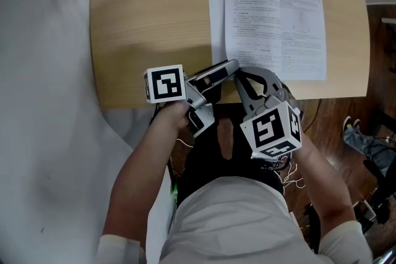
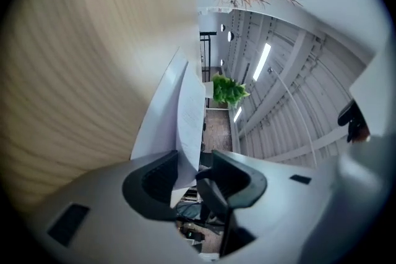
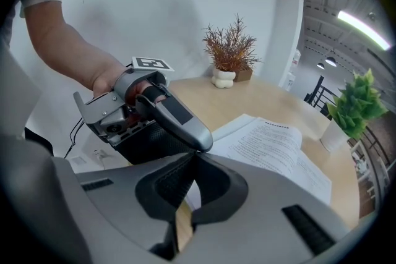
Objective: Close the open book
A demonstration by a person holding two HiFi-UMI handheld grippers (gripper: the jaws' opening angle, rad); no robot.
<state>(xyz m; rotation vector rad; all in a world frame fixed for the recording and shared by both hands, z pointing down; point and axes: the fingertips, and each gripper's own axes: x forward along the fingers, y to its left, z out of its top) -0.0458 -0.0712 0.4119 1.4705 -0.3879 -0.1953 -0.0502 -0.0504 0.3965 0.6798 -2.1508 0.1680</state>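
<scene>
**At the near edge of the surface [image 1: 148,21], the book [image 1: 272,28] is not yet closed**

It lies open, print up, on the far right of the wood. The left tool [image 2: 195,161] has its jaws apart around the edge of the left-hand leaves. The right tool [image 3: 189,157] sits just beside it, jaws together on nothing visible. Gripping and folding over are probably all to come.
</scene>
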